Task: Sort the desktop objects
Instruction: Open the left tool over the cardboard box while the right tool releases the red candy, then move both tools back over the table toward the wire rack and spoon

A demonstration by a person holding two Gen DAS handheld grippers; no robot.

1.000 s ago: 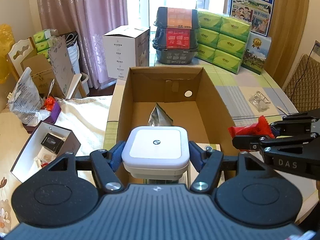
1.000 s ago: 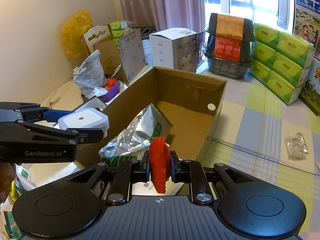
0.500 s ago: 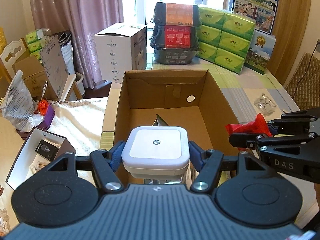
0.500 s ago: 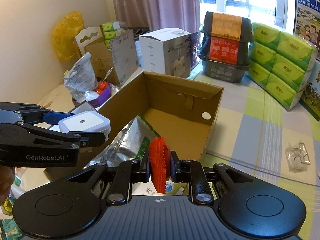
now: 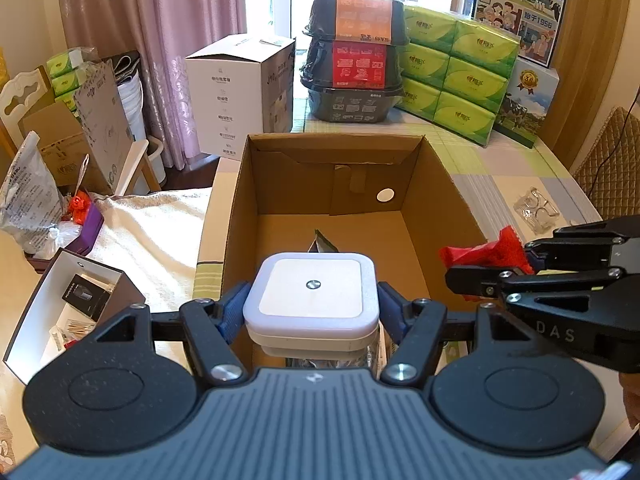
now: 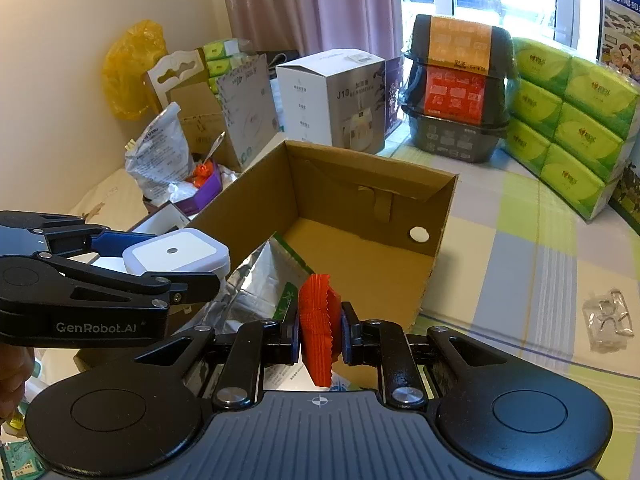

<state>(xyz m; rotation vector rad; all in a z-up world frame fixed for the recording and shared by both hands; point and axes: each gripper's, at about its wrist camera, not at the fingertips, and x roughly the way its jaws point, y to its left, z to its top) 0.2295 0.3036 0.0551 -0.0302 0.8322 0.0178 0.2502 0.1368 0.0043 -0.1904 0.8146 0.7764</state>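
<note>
Checked tablecloth, open cardboard box, left fingers clamping white square device, right fingers pinching red pleated packet.

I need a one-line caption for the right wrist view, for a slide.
Right tongs grip a red pleated paper stack above the open cardboard box; left tongs hold a white square device.
</note>
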